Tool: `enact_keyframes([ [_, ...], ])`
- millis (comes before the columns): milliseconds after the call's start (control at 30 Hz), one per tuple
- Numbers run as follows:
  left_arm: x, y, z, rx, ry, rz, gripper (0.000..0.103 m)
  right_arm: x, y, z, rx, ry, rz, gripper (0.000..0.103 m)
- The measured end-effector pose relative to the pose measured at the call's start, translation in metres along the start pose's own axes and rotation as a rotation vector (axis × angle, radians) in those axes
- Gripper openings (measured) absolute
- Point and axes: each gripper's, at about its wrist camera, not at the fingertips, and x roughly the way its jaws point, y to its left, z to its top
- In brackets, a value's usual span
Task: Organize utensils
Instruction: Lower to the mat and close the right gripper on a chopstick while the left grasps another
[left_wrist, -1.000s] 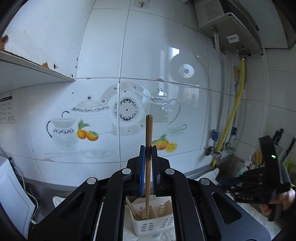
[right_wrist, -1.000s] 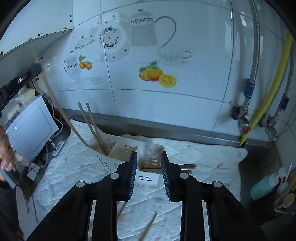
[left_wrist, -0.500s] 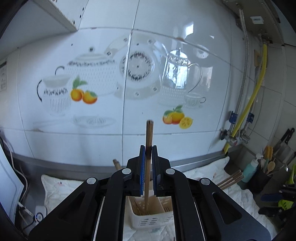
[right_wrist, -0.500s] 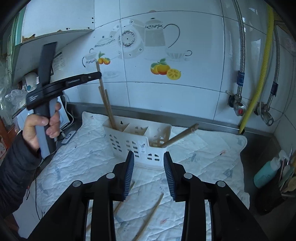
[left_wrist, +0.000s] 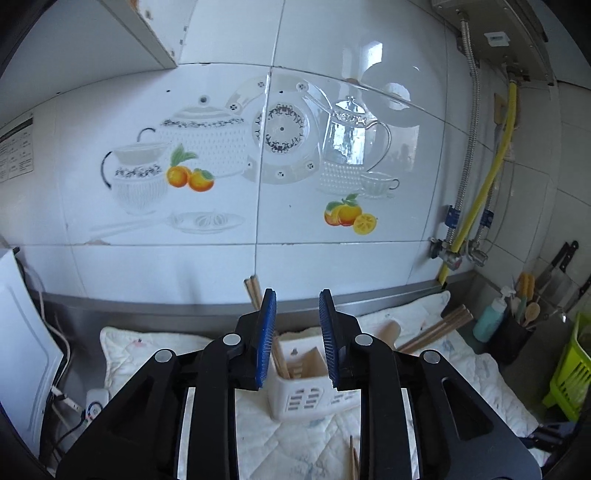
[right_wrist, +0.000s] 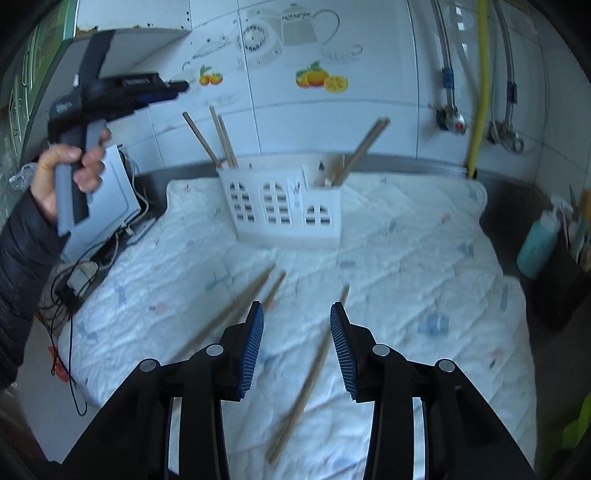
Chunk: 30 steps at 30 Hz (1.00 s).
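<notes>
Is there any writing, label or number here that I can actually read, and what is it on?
None can be read.
Chart on the wall: print too small.
Sticker on the water heater: too small.
White lettering on the left tool: blurred.
Label on the white utensil holder: blurred.

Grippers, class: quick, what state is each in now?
Left gripper: open, just opening, nothing between its claws.
Right gripper: open, just opening, holding nothing.
</notes>
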Motion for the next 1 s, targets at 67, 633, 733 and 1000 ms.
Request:
enact_keyframes([
  [67, -0.015, 0.002, -0.012, 0.004, 0.002, 0.005, 0.033, 0.002, 0.001, -0.019, 0.016, 0.023, -0.015, 0.037],
  [633, -0.069, 0.013, -0.182, -0.083, 0.248, -0.053, 0.050, 0.021, 0.017, -0.106, 0.107, 0.067, -0.091, 0.029],
  [733, -0.069, 0.013, -0.201, -0.096, 0.280, -0.047, 0.050, 0.026, 0.017, -0.107, 0.128, 0.065, -0.084, 0.026],
  [1000, -0.073, -0.017, -0.241, -0.007, 0.335, -0.104, 0.055, 0.041, 0.021, -0.111, 0.130, 0.086, -0.108, 0.019],
])
